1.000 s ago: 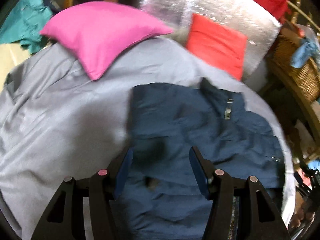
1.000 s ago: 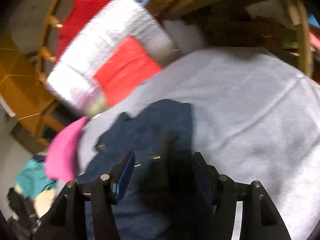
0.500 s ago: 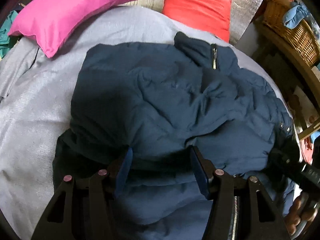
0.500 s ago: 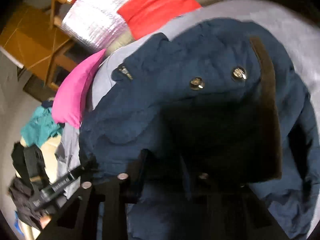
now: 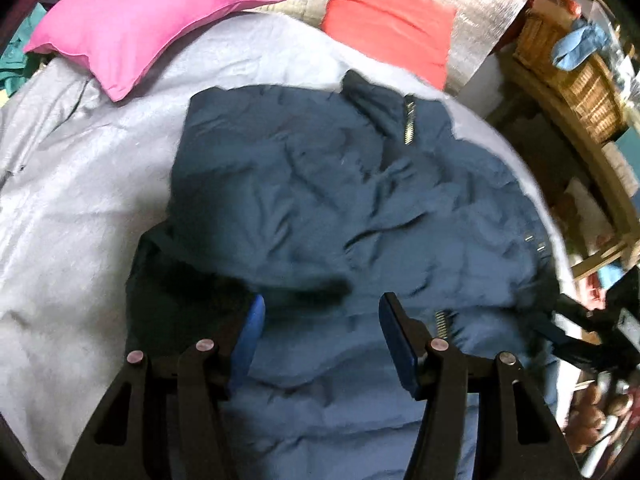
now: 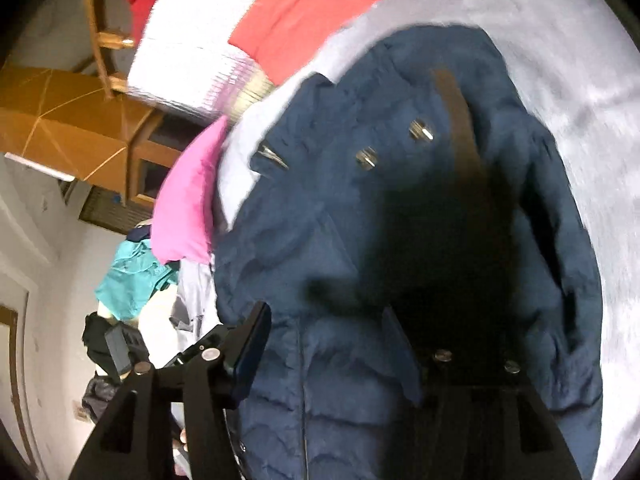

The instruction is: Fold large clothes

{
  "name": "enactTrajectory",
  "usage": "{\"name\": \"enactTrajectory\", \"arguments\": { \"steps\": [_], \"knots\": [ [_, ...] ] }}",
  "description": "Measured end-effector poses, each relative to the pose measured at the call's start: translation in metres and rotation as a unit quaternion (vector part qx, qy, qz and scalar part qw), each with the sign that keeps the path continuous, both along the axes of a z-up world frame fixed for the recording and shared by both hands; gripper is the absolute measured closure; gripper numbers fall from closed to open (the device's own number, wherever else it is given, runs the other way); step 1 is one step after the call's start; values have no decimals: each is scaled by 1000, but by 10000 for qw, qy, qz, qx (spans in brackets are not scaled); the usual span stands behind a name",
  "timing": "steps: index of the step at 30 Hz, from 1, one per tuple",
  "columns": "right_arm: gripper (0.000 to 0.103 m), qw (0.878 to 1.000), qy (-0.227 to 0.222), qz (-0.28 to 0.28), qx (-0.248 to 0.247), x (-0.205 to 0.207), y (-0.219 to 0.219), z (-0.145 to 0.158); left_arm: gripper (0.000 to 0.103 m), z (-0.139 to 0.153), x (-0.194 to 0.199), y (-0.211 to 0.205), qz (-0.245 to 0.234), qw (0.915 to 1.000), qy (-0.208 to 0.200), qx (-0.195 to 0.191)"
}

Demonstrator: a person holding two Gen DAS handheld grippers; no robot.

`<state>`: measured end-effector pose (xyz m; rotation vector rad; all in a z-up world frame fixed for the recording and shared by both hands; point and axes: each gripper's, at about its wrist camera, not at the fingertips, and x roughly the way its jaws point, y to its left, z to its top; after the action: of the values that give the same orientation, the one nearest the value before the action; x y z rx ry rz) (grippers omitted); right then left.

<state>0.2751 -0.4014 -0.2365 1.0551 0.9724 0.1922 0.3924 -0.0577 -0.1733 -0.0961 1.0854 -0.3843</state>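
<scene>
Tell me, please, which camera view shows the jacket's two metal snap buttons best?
The right wrist view: both snap buttons sit bright and unobstructed on the navy jacket. The left wrist view shows the jacket and its zipper, but no clear snaps.

Since a second ago you brought both grippers down close over the jacket (image 5: pixel 340 208); it now fills both views. Right gripper (image 6: pixel 324 344) jaws opening again, jacket fabric between them.

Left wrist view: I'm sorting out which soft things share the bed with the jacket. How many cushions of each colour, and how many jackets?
Pink cushion: 1
Red cushion: 1
Navy jacket: 1
Total: 3

All three rest on the grey bedcover; the red cushion leans against a silvery panel.
</scene>
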Motion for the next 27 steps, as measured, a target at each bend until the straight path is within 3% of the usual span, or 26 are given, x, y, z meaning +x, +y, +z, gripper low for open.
{"name": "enactTrajectory", "arguments": {
  "steps": [3, 6, 9, 10, 11, 12, 16, 18, 21, 23, 27],
  "knots": [
    [41, 9996, 207, -119, 124, 6, 2, -12, 42, -18, 8, 6, 237, 9993, 173, 233],
    [37, 9970, 278, -518, 505, 11, -4, -28, 42, -30, 18, 10, 427, 9983, 399, 23],
    [38, 9935, 92, -915, 678, 17, -10, -36, 42, -29, 21, 8, 471, 9985, 272, 55],
    [43, 9930, 6, -969, 671, 19, -11, -37, 42, -29, 23, 7, 461, 9987, 209, 94],
    [56, 9935, -71, -975, 587, 23, -9, -36, 42, -29, 24, 5, 438, 9989, 131, 138],
    [61, 9941, -121, -976, 452, 25, -7, -33, 42, -30, 26, 4, 417, 9989, 21, 192],
    [65, 9963, -149, -795, -299, 36, 6, -29, 42, -31, 33, -2, 324, 9985, -168, 412],
    [67, 9965, -70, -730, -412, 38, 7, -30, 42, -28, 32, -5, 298, 9981, -146, 510],
    [56, 9982, 126, -489, -337, 37, 2, -21, 42, -15, 23, -1, 210, 9986, -94, 471],
    [43, 9988, 148, -297, -355, 31, -1, -11, 42, -3, 15, 5, 175, 9992, -127, 331],
    [42, 9981, -52, -213, -570, 10, -21, 8, 38, 21, 8, 28, 303, 9988, -380, 8]
  ]
}}
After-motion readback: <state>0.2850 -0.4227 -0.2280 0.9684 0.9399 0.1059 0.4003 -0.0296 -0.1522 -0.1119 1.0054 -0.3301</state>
